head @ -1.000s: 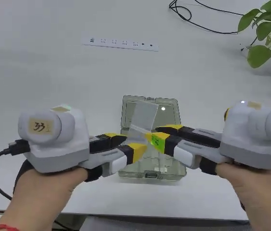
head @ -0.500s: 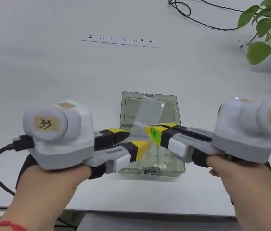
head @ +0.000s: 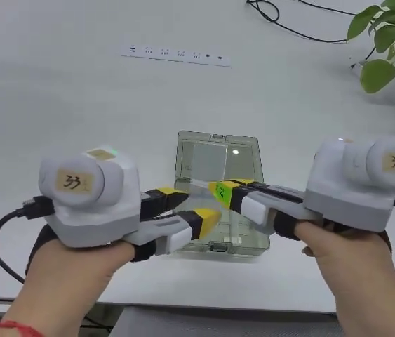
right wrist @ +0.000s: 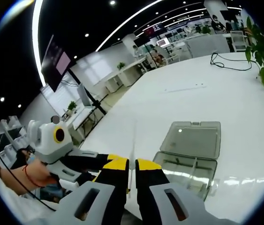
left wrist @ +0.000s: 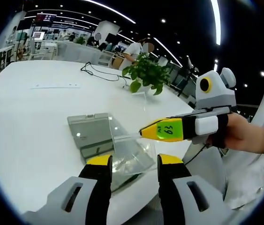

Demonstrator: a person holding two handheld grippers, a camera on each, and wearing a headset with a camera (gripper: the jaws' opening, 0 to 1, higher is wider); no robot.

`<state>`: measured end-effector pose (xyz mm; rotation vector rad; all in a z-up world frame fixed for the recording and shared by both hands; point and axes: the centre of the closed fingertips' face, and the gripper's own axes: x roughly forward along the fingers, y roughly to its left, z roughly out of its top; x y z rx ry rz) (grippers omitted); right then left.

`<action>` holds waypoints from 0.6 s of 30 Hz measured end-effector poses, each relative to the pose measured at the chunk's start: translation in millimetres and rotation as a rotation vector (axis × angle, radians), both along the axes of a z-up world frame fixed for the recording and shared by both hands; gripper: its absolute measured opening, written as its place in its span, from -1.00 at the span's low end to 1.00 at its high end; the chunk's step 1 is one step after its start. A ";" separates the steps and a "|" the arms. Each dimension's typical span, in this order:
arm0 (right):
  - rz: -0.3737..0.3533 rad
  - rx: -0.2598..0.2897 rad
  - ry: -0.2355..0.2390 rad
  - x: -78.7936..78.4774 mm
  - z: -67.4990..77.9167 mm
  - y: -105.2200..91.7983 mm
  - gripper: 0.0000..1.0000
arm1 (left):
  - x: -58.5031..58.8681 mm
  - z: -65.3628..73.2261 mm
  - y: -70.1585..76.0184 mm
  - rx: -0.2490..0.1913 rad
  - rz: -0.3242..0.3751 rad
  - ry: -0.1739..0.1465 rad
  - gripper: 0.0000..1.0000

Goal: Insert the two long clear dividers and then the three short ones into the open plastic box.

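Divider [head: 208, 163]: thin, flat, clear plastic sheet, roughly rectangular, glossy. It is held over the open box [head: 248, 240], tilted, with its lower corner pinched. Long or short type: cannot tell.

Right gripper [head: 222, 191]: jaws closed on the divider. In the right gripper view [right wrist: 132, 165] the yellow tips sit almost together, with the sheet [right wrist: 133, 143] seen edge-on as a thin pale line between them.

Left gripper [head: 191, 208]: jaws spread apart with nothing between them, just beside the right gripper's tips and in front of the box. In the left gripper view [left wrist: 134, 161] the gap between the yellow tips is plain. The sheet [left wrist: 131, 151] hangs beyond them from the right gripper's tip [left wrist: 162, 131].

Box: shallow, rectangular, smoky translucent plastic with rounded corners and a small latch tab on the near rim. The hinged lid [head: 243, 156] lies back flat on the table [head: 78, 112]. Thin upright lines show inside the base [right wrist: 188, 172]; what they are, cannot tell.

Table: smooth and white. At its far side are a white power strip [head: 176, 57], a looped black cable [head: 281, 21] and a leafy green plant [head: 390, 38].
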<state>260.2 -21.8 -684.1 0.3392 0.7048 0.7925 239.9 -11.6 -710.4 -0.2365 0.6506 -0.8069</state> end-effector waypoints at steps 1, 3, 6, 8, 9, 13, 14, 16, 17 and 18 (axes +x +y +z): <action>-0.004 -0.005 0.001 1.5 1.3 -0.6 -0.88 | -1.0 -1.2 1.7 -0.001 -0.004 0.000 -0.20; -0.011 -0.001 0.009 4.6 3.6 -1.8 -0.88 | -2.2 -2.1 4.8 -0.001 -0.006 0.001 -0.17; -0.014 -0.014 0.033 7.4 1.5 -3.5 -0.88 | -5.1 -5.2 10.2 0.015 -0.025 -0.014 -0.11; -0.016 -0.034 0.044 9.8 -1.4 -5.8 -0.87 | -6.5 -6.9 13.1 0.023 -0.037 -0.026 -0.05; -0.013 -0.043 0.056 10.7 -3.3 -6.6 -0.87 | -7.5 -7.8 15.4 0.026 -0.045 -0.036 -0.01; -0.025 -0.062 0.100 15.8 -6.6 -9.2 -0.87 | -9.7 -12.7 23.8 0.046 -0.075 -0.071 0.14; -0.030 -0.068 0.106 17.0 -6.8 -9.8 -0.87 | -9.6 -14.2 25.8 0.055 -0.084 -0.082 0.17; -0.033 -0.084 0.129 18.7 -9.1 -10.5 -0.87 | -9.9 -16.3 29.2 0.067 -0.100 -0.098 0.24; -0.040 -0.094 0.147 20.0 -11.5 -11.6 -0.87 | -10.1 -16.9 30.2 0.071 -0.109 -0.105 0.26; -0.041 -0.103 0.157 20.4 -13.3 -12.0 -0.87 | -9.7 -17.8 31.6 0.075 -0.120 -0.117 0.30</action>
